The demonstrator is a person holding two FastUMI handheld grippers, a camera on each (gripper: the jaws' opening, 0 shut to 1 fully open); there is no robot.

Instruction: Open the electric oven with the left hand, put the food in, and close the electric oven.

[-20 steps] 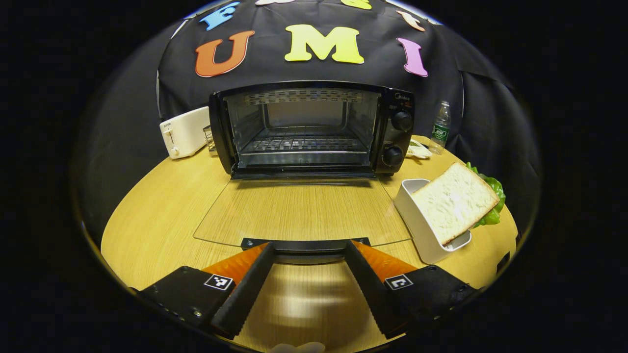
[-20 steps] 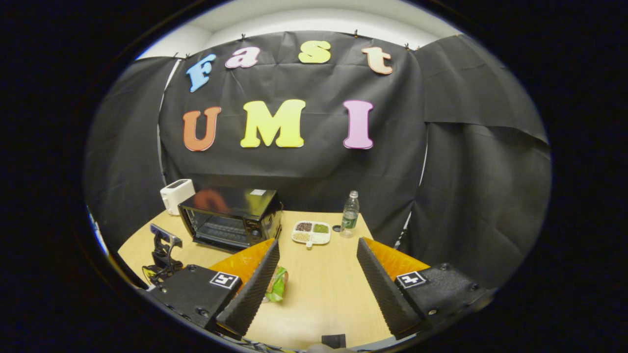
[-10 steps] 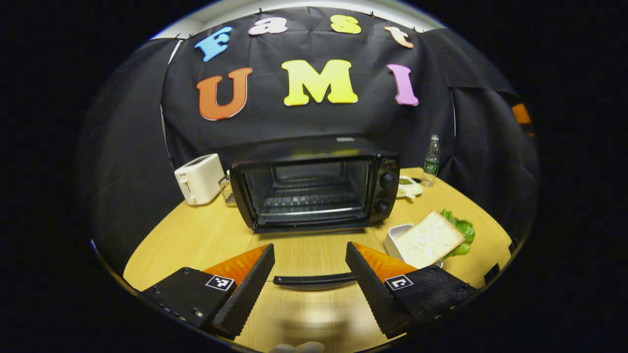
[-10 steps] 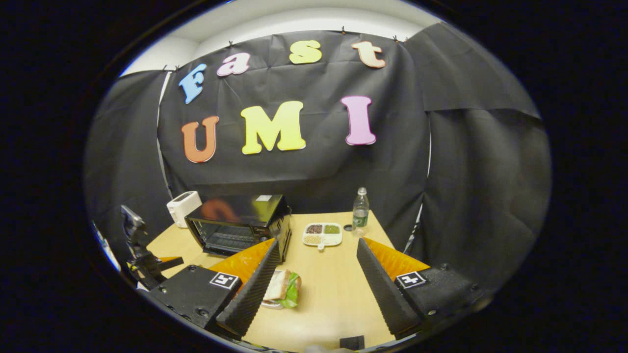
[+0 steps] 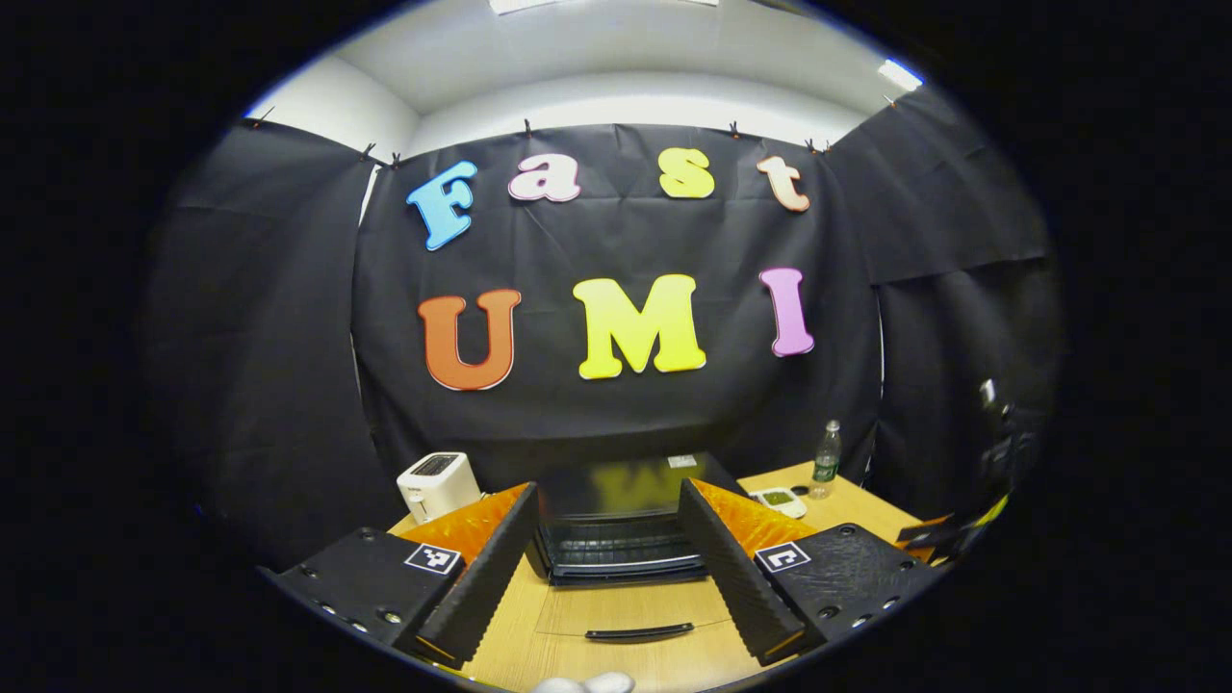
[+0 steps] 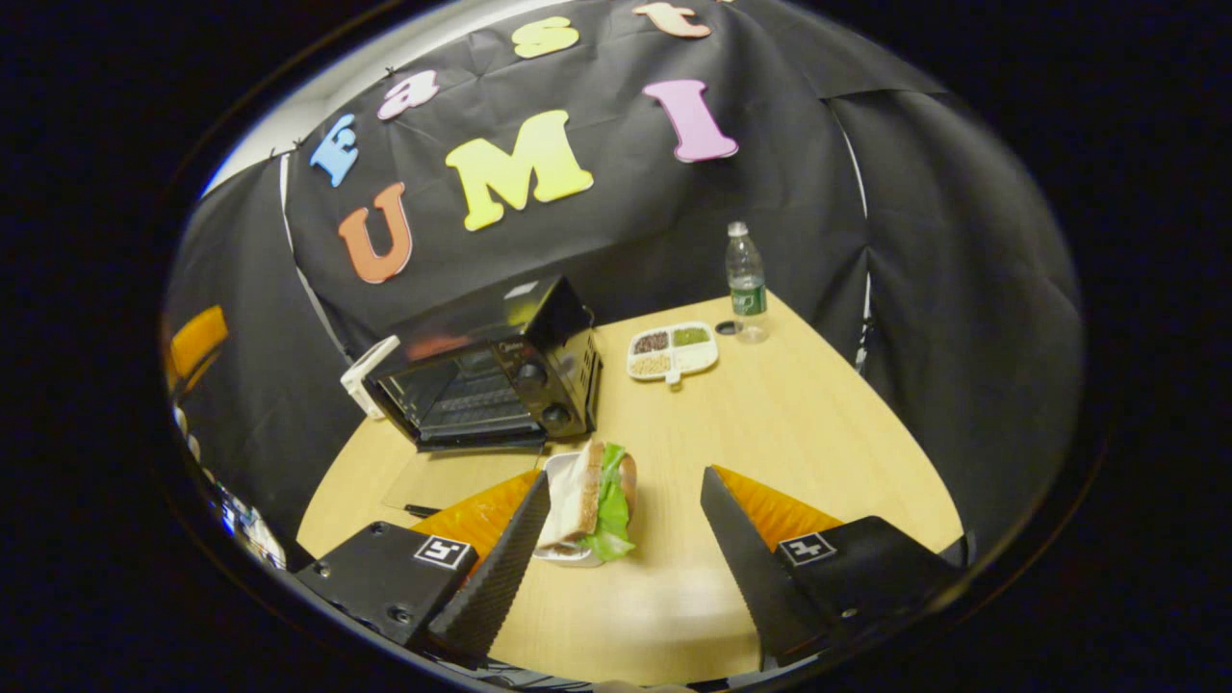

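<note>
Left gripper (image 5: 606, 568), left gripper view: fingers (image 5: 481, 577) spread wide, released, grasping nothing, raised above the tabletop (image 5: 616, 650). Seen between them: electric oven (image 5: 621, 534), door (image 5: 630, 606) folded fully down and lying flat, its dark handle (image 5: 640, 632) nearest the camera. Oven sides hidden behind both fingers; control knobs not visible from here. Wire rack inside partly discernible, dark. White toaster (image 5: 438, 484) left of the oven, at the back of the tabletop. Compartment dish (image 5: 782, 499) and water bottle (image 5: 825, 459) to the right, small and hard to resolve. At the far right edge, a dark object with orange and yellow parts, too blurred to identify. A pale shape at the bottom edge, cut off.

Right gripper (image 6: 626, 568), right gripper view: fingers (image 6: 496, 568) likewise apart, released, empty, above the tabletop (image 6: 799, 433). Just beyond the left finger: sandwich (image 6: 592, 496), bread with green lettuce, standing on edge in a white holder (image 6: 563, 553); holder largely covered by the sandwich and finger tip. Sandwich on the tabletop, just in front of the oven's right front corner, outside the cavity. Electric oven (image 6: 491, 371) open, door (image 6: 448, 478) down and see-through, its near edge cut off by the finger. Toaster (image 6: 368, 375) mostly hidden behind the oven. Compartment dish (image 6: 672, 350) and bottle (image 6: 743, 281) beyond, near the wall. Orange shape at the far left edge, blurred, not identifiable.
</note>
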